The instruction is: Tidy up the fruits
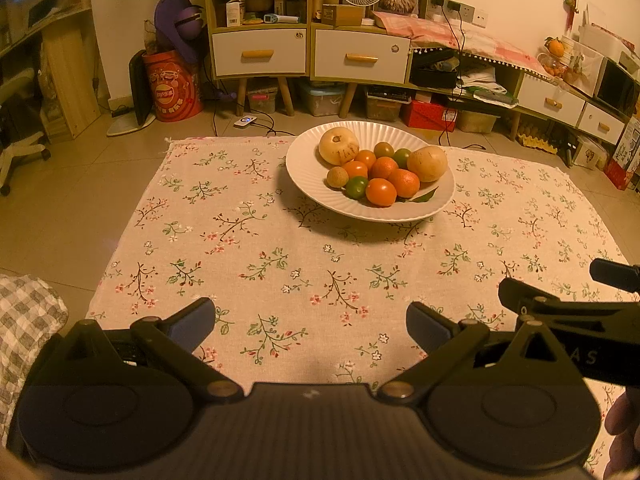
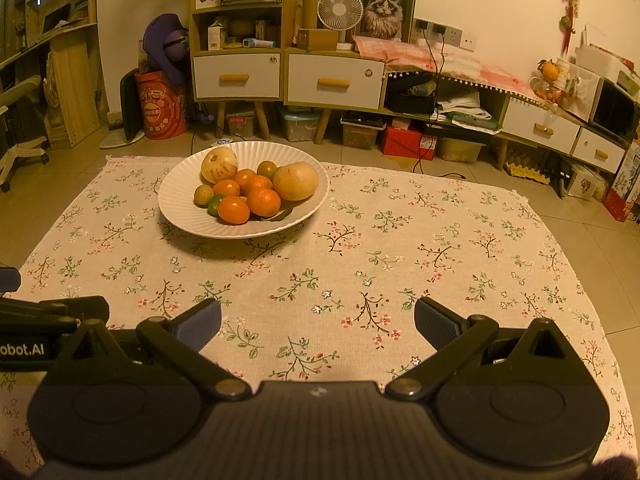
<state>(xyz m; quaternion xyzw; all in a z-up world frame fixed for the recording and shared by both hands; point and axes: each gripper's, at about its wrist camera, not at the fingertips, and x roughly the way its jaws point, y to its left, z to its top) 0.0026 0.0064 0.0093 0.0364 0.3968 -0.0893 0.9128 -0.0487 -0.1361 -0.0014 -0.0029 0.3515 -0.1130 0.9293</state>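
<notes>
A white ribbed plate (image 1: 304,168) (image 2: 180,204) stands on the far part of a floral cloth (image 1: 280,264) (image 2: 380,248). It holds several oranges (image 1: 381,192) (image 2: 233,209), small green citrus (image 1: 356,187) (image 2: 215,205), two large tan round fruits (image 1: 427,163) (image 2: 296,181) and a small brown one (image 1: 337,177) (image 2: 203,194). My left gripper (image 1: 311,326) is open and empty, low over the near cloth. My right gripper (image 2: 318,322) is open and empty too; it also shows at the right edge of the left wrist view (image 1: 568,312).
The cloth lies on a tiled floor (image 1: 60,216). Behind it stand cabinets with drawers (image 1: 260,52) (image 2: 334,82), storage boxes (image 2: 408,142), a red drum (image 1: 172,84) and cables. A checked fabric (image 1: 24,320) lies at the near left.
</notes>
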